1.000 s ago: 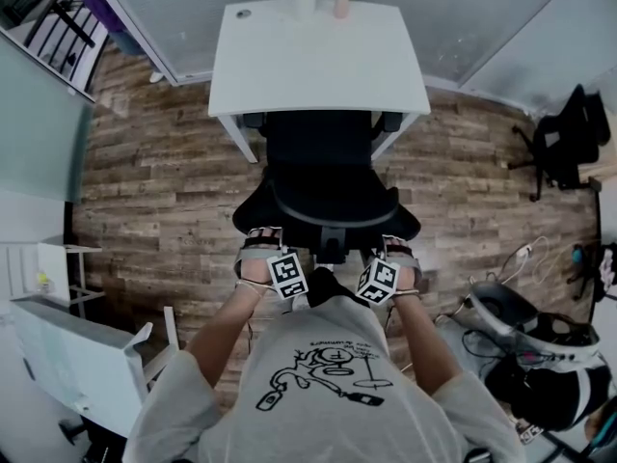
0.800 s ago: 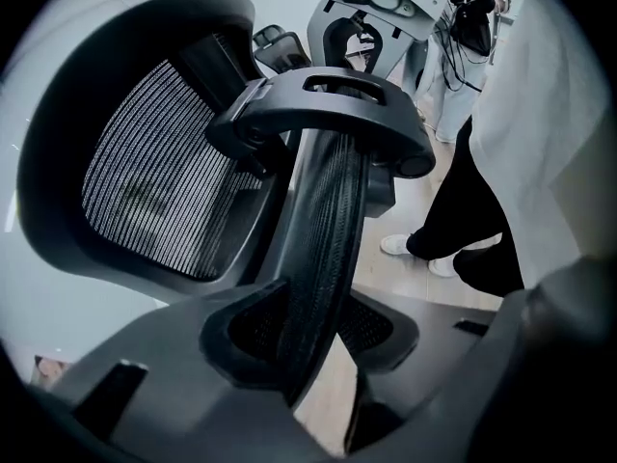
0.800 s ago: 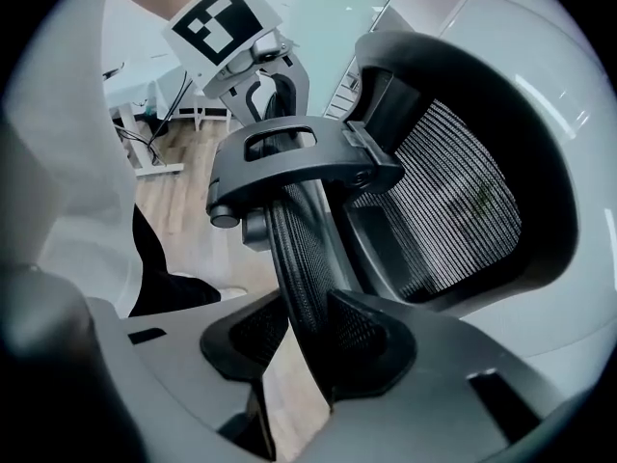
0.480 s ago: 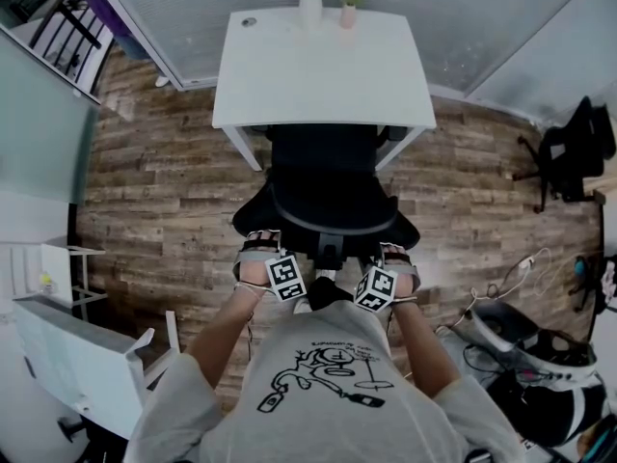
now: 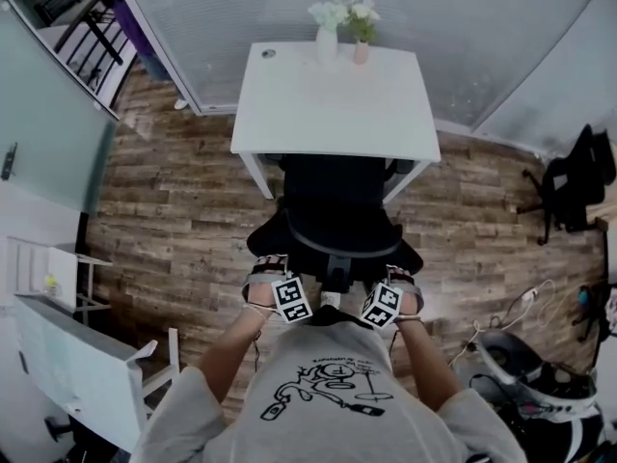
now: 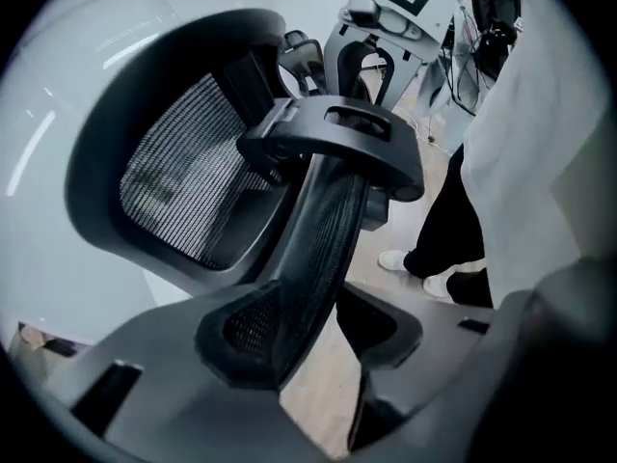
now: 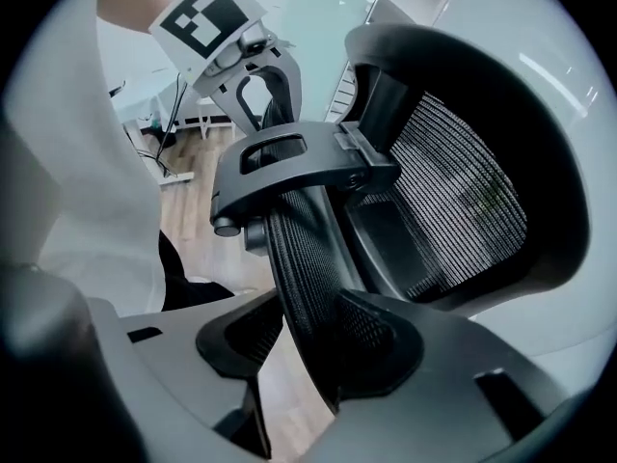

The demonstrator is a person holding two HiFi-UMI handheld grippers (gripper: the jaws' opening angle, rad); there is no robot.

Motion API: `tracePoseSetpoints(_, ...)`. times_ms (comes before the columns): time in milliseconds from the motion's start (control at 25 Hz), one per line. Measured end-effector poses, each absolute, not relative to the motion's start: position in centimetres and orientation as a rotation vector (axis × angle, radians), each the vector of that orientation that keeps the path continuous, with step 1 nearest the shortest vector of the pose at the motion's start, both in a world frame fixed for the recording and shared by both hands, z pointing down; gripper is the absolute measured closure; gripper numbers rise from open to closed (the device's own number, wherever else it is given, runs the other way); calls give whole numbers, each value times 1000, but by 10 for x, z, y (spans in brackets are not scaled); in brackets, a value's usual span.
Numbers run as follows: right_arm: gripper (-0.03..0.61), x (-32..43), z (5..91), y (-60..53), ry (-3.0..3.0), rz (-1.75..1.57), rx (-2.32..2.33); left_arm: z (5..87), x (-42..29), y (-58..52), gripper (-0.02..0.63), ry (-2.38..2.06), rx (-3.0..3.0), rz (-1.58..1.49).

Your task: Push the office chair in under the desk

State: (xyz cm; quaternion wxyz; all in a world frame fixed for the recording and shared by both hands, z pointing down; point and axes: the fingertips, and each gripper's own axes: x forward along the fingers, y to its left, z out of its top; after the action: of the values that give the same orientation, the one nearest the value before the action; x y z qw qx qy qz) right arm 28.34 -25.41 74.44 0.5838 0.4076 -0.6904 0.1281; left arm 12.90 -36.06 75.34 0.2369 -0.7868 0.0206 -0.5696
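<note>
The left gripper (image 6: 314, 330) has its jaws apart, and they have just been opening. A mesh edge (image 6: 323, 230) of the chair's back runs up between them. It lies against one pad, while bare floor (image 6: 318, 394) shows in the gap before the other pad. The right gripper (image 7: 304, 336) is the same. Its jaws are spread, also just opened wider, with the mesh edge resting against one pad and clear of the other, so neither gripper clamps the chair (image 5: 333, 201). Beyond the jaws, each gripper view shows the black bracket (image 6: 342, 138) at the spine of the back and the wide mesh panel (image 6: 183, 177) in its dark frame, with the other gripper's marker cube past it. In the head view the two grippers point steeply down at the near side of the back, one at each end of its curved top, with their marker cubes (image 5: 291, 297) just in front of the person's printed shirt (image 5: 328, 394). The chair stands square to the white desk (image 5: 289, 114). Its seat reaches under the desk's near edge, and its back stands out on the person's side. Two small vases of flowers (image 5: 328, 27) stand at the desk's far edge against the wall. The floor is wood plank. A second black chair (image 5: 578, 177) stands well apart at the right.
</note>
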Motion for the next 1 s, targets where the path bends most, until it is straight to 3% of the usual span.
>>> tracePoseSetpoints(200,391,281,720,-251,-1680,367,1033,718,128,-350,435,135,-2336,-1509)
tracePoseSetpoints(400,432,274,674,-264,-1778,383,1193,658,135,-353,501,312,-2617,-1339)
tracePoseSetpoints(680,497,251,572,-302,-2029,397,1502,553,147,-365,568,537,-3036,-908)
tracePoseSetpoints(1000,518,229,455,-320,-2309,368,1735,456,150,-366,605,648,-3253,-415)
